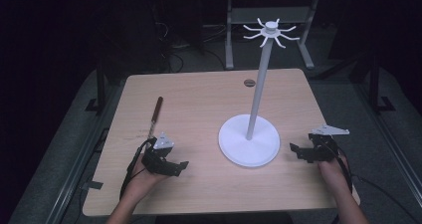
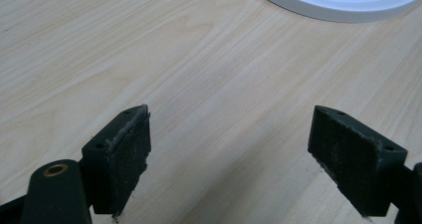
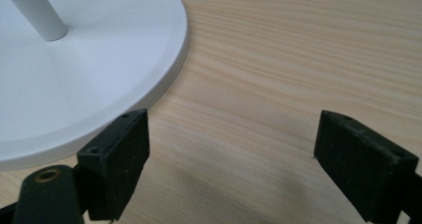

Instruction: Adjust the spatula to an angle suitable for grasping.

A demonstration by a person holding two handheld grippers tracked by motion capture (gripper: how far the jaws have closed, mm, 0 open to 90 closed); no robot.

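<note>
A white stand with a round base, a tall pole and several curved hooks at its top stands on the wooden table. A thin tool with a dark brown handle lies at the left of the table. My left gripper rests low near the front left, jaws wide open over bare wood, with the stand's base rim ahead. My right gripper sits just right of the base, open with nothing between its jaws; the white base lies beside its left jaw.
A small dark round spot marks the table's far edge. Beyond the table, a grey metal frame and cables lie on the dark floor. Rails run along both sides of the table.
</note>
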